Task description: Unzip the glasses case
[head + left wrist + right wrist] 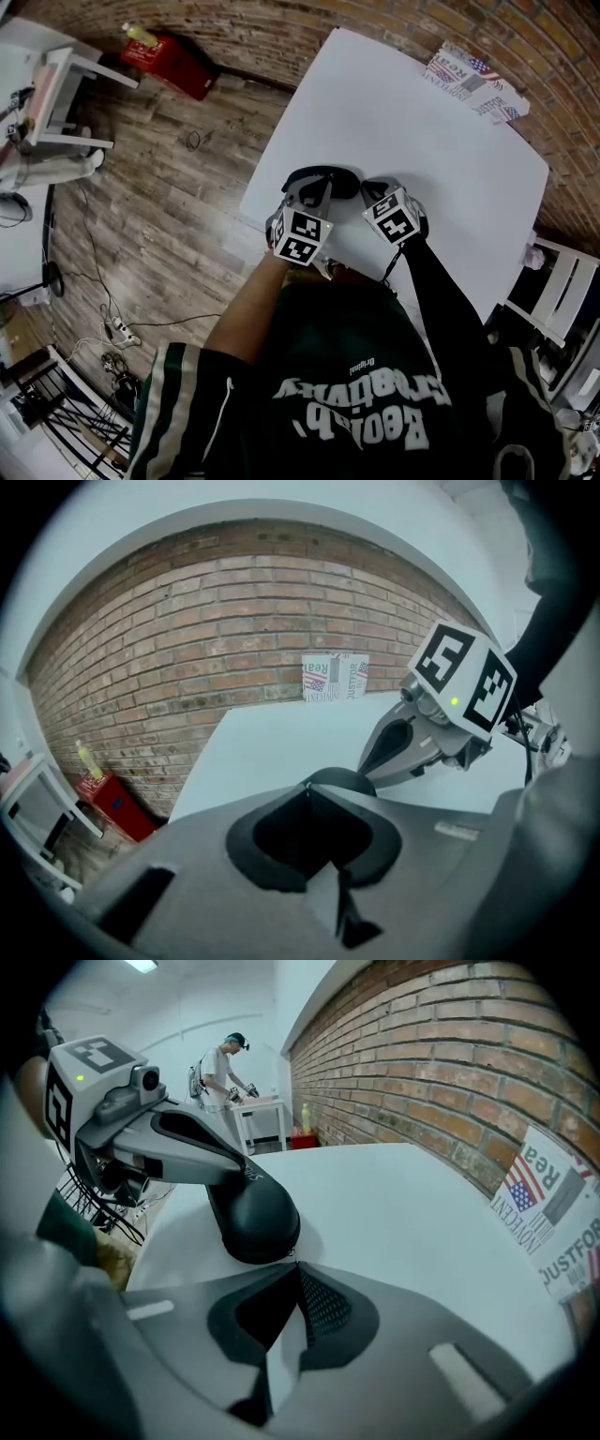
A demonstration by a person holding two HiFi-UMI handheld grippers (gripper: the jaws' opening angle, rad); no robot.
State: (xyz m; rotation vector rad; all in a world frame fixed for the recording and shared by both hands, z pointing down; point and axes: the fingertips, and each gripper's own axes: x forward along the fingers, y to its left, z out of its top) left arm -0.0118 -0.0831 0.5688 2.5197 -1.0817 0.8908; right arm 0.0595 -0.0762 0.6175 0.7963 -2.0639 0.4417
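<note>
So the glasses case (330, 178) lies lengthwise left-to-right at the near-left edge of the white table (422, 141) – left gripper (305, 787) clamped on its left end, right gripper (295, 1262) pinched shut on what looks like the zipper pull (292, 1254) at the right end, so I'd guess the pull runs leftward.

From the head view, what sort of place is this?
Probably a lab-style workroom: brick wall, white table, a power strip on the wood floor, and a second person working at another table.
</note>
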